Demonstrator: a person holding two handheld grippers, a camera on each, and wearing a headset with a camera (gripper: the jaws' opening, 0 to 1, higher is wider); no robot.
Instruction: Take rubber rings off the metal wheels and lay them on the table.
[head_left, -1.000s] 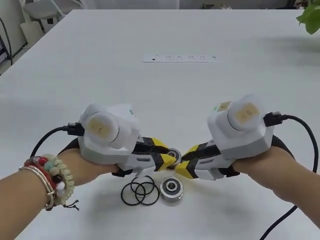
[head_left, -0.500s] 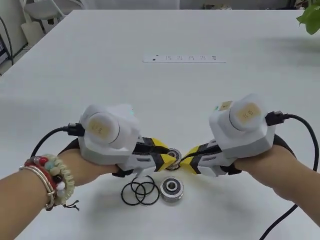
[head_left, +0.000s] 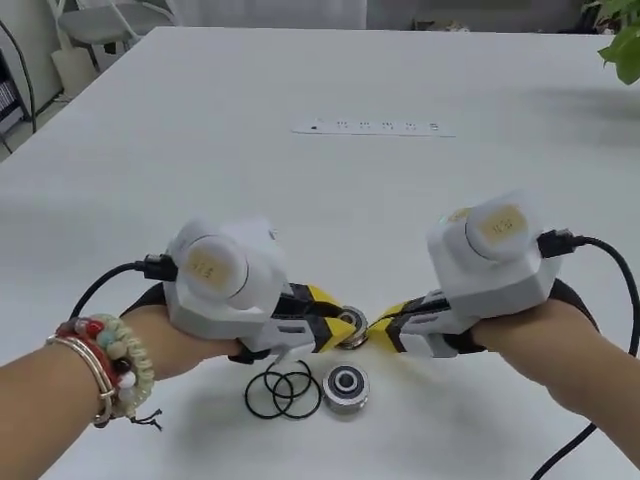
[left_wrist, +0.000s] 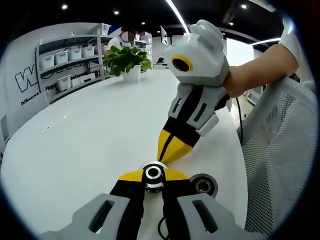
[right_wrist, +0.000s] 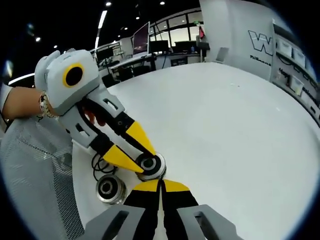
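Left tool (head_left: 342, 328): mine, clenched on a wheel (left_wrist: 152, 174), one yellow tip on each side of it; the wheel is held up off the worktop (head_left: 300, 200).
Right tool (head_left: 378, 326): mine, its yellow tips pressed together with no gap, meeting the rim of the held wheel from the other side. I cannot tell whether a ring is pinched between them.
Held wheel: silver, with a dark bearing centre, between the two tools near the front edge of the worktop.
Second wheel (head_left: 345, 383): lying flat on the worktop, just below the tools.
Rings (head_left: 283, 390): thin black loops, overlapping each other, flat on the worktop just beside the second wheel, on my left.
Power strip (head_left: 372, 127): white, well apart from the work, farther out on the worktop; no marking readable.
Writing: large wall lettering (right_wrist: 260, 37) begins with "W", the rest cut off; smaller wall text in the left gripper view is too blurred to read.
Left wrist: bead bracelets (head_left: 100, 360).
Plant (left_wrist: 125, 59): in a white pot at the far end of the worktop.
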